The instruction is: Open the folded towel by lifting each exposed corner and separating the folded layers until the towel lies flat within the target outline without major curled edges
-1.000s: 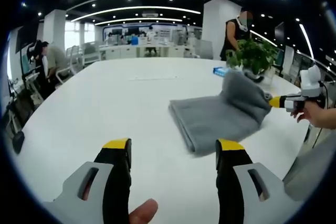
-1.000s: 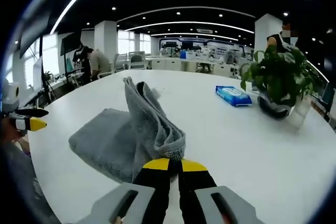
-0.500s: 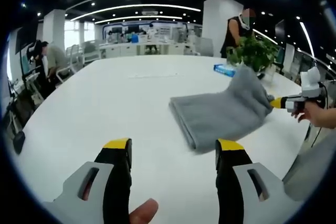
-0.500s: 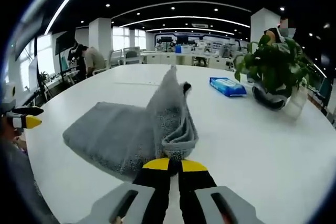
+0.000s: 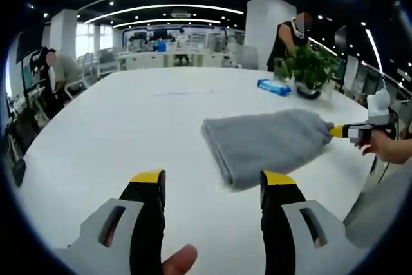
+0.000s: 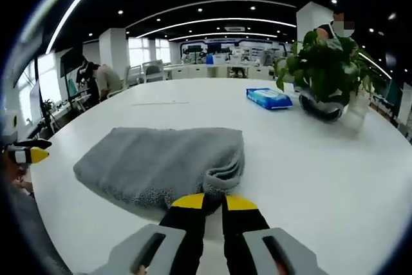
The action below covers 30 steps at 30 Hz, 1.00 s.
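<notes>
My right tongs (image 6: 214, 201) are clamped on a bunched corner of the grey towel (image 6: 161, 165), which lies folded and mostly flat on the white bench (image 6: 309, 178). My left tongs (image 5: 212, 185) hang wide open and empty, near the towel's thick folded edge. I see bare bench all round; a blue packet (image 6: 269, 98) and potted plant (image 6: 325, 72) sit well apart
</notes>
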Each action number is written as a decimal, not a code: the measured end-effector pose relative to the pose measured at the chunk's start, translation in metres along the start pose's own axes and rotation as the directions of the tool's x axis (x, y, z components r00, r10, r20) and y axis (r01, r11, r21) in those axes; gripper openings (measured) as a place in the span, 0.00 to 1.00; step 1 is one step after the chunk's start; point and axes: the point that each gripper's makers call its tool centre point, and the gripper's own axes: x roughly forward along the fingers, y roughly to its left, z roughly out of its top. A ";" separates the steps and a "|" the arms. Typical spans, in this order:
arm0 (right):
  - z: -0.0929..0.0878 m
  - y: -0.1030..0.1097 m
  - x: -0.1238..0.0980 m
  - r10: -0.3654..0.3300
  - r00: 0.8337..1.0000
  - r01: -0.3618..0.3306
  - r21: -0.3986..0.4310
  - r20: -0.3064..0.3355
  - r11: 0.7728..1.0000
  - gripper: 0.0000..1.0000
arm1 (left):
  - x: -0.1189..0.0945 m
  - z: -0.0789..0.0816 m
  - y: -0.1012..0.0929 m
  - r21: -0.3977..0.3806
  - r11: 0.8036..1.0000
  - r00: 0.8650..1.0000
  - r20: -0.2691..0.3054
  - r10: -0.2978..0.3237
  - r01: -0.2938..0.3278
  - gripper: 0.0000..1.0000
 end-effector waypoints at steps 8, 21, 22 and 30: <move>0.016 -0.005 -0.007 -0.005 0.999 0.001 0.075 0.053 0.997 0.13 | 0.019 0.012 -0.003 0.049 0.999 1.000 0.003 -0.021 0.021 0.53; -0.018 0.003 0.023 0.036 0.990 -0.026 0.075 -0.137 0.997 0.14 | 0.079 0.028 -0.045 0.172 0.973 0.988 -0.018 -0.153 0.154 0.44; -0.018 0.003 0.023 0.037 0.989 -0.026 0.075 -0.141 0.997 0.14 | 0.085 0.029 -0.047 0.187 0.969 0.987 -0.027 -0.159 0.161 0.43; -0.022 0.005 0.025 0.035 0.983 -0.035 0.003 -0.181 0.999 0.14 | 0.116 0.032 -0.046 0.233 0.956 0.984 -0.058 -0.170 0.179 0.41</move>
